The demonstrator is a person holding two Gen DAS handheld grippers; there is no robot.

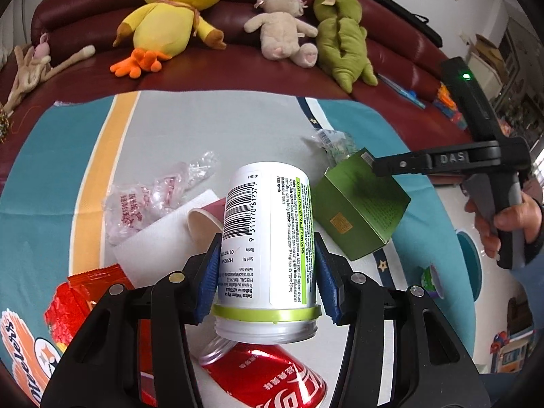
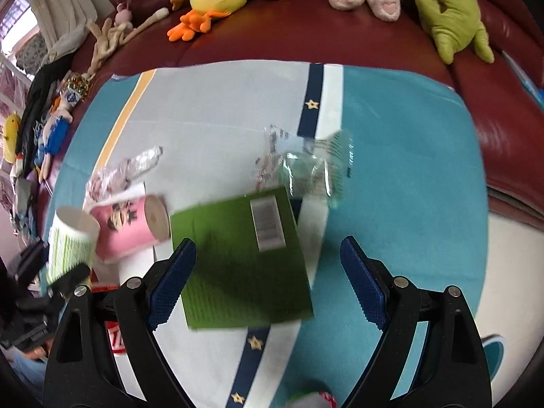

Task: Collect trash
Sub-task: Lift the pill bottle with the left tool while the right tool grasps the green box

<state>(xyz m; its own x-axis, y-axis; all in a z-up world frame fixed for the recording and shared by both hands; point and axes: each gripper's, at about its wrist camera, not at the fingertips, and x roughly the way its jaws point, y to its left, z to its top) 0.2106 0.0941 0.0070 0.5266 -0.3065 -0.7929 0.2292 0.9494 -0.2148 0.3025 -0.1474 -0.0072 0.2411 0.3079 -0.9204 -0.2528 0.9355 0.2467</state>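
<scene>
Left wrist view: left gripper (image 1: pixel 267 272) clamped on white supplement bottle (image 1: pixel 268 231), blue pads against both sides, bottle lifted over red soda can (image 1: pixel 268 379) at the blanket's (image 1: pixel 44 170) near edge. Only here: can, red wrapper (image 1: pixel 78 301), and right gripper's black body in a hand (image 1: pixel 506 224) at right. Right wrist view: right gripper (image 2: pixel 268 285) wide apart, nothing gripped, hanging over green box (image 2: pixel 238 265) mid-blanket, contact unclear through blur. Only here: pink cup's (image 2: pixel 127 231) printed side. Both views: crumpled clear plastic (image 1: pixel 149 200) left of cup, clear wrapper (image 2: pixel 306 166) toward the far edge, plush toys on sofa (image 1: pixel 391 44).
</scene>
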